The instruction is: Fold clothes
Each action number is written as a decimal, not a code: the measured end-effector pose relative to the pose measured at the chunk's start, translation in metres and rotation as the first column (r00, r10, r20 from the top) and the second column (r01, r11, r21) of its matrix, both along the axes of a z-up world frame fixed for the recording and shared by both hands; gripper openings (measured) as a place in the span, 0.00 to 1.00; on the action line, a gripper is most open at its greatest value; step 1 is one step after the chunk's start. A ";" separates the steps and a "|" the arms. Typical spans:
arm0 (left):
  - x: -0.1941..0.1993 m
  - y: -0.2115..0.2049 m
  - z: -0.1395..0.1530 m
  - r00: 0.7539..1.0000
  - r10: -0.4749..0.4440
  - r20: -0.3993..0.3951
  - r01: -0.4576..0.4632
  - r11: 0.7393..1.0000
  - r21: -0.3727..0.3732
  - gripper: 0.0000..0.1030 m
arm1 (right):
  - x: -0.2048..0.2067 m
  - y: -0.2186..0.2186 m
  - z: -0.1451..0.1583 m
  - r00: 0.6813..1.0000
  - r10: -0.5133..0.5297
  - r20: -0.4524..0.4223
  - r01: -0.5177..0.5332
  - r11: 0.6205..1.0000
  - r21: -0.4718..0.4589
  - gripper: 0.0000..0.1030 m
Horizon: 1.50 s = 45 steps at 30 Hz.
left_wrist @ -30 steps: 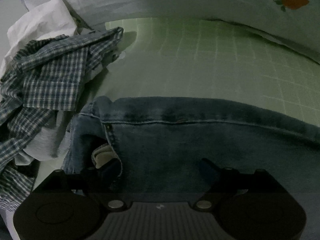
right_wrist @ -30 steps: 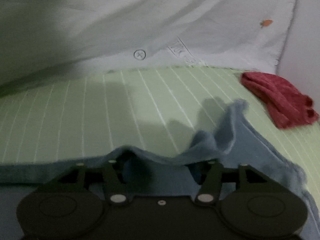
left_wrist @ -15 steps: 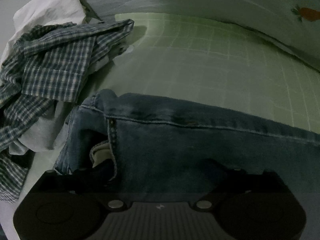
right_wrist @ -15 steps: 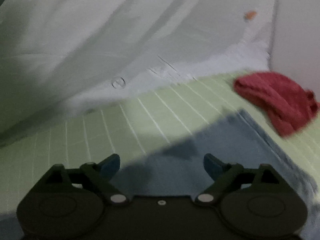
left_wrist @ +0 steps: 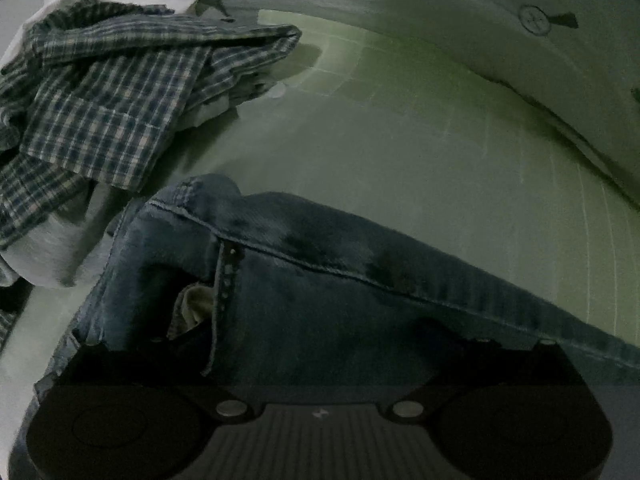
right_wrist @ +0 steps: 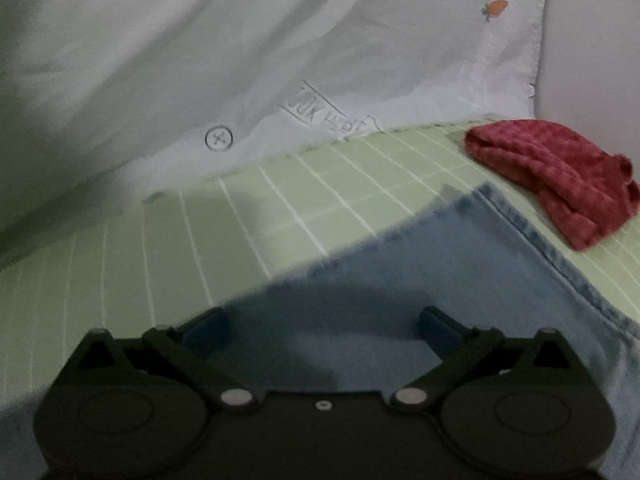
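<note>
Blue jeans (left_wrist: pixel 340 288) lie across a green grid-lined sheet (left_wrist: pixel 420 144). The left wrist view shows their waist end with a pocket and stitched seams. My left gripper (left_wrist: pixel 316 344) hovers just over that denim with its fingers spread wide, dark and holding nothing. The right wrist view shows the leg end (right_wrist: pixel 420 264) lying flat with its hem to the right. My right gripper (right_wrist: pixel 320 326) is open above the leg, with its blue pads (right_wrist: pixel 438 326) clear of the cloth.
A heap of plaid shirt (left_wrist: pixel 108 96) over white and grey cloth lies left of the jeans' waist. A red knitted garment (right_wrist: pixel 560 180) sits beyond the hem at the right. A white duvet (right_wrist: pixel 280 40) with small prints runs along the far side.
My right gripper let go of the raised jeans leg, opened and drew back; the leg now lies flat. The left gripper shifted and tilted, and the jeans' waist looks nearer.
</note>
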<state>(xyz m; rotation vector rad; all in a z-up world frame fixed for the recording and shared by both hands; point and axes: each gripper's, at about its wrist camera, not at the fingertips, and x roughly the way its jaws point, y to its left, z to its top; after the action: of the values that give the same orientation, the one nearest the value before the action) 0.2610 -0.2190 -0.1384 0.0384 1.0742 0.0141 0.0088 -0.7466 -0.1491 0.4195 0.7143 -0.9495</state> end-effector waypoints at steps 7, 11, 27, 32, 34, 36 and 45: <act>0.012 -0.006 0.000 1.000 0.008 0.022 -0.009 1.000 0.024 1.00 | 0.027 -0.022 -0.005 1.000 0.026 -0.011 -0.027 0.999 -0.030 1.00; 0.014 -0.004 0.000 1.000 -0.007 0.012 0.007 1.000 0.023 1.00 | 0.034 -0.029 -0.005 1.000 0.019 -0.023 -0.020 1.000 -0.022 1.00; -0.089 0.009 0.069 0.988 -0.131 0.077 0.135 0.990 -0.050 0.99 | -0.123 0.098 0.051 0.996 0.029 0.083 -0.036 0.995 0.096 1.00; -0.160 0.020 0.070 0.988 -0.151 0.041 0.154 0.982 -0.112 0.99 | -0.196 0.138 0.042 0.994 0.013 0.105 -0.031 0.983 0.179 1.00; -0.185 0.022 0.067 0.986 -0.163 0.027 0.165 0.979 -0.119 0.99 | -0.220 0.148 0.039 0.994 0.001 0.112 -0.023 0.979 0.202 1.00; -0.208 0.022 0.063 0.985 -0.170 0.015 0.171 0.978 -0.115 0.99 | -0.242 0.156 0.036 0.992 -0.015 0.125 -0.014 0.974 0.227 1.00; -0.287 0.005 0.050 0.982 -0.186 -0.036 0.181 0.978 -0.104 0.99 | -0.311 0.170 0.032 0.995 0.051 0.090 -0.072 0.966 0.249 1.00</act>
<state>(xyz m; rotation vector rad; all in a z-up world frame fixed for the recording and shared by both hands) -0.0262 -0.2143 -0.0879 0.0478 1.1120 -0.2082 -0.3021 -0.5771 -0.1174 0.6539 0.7708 -0.7801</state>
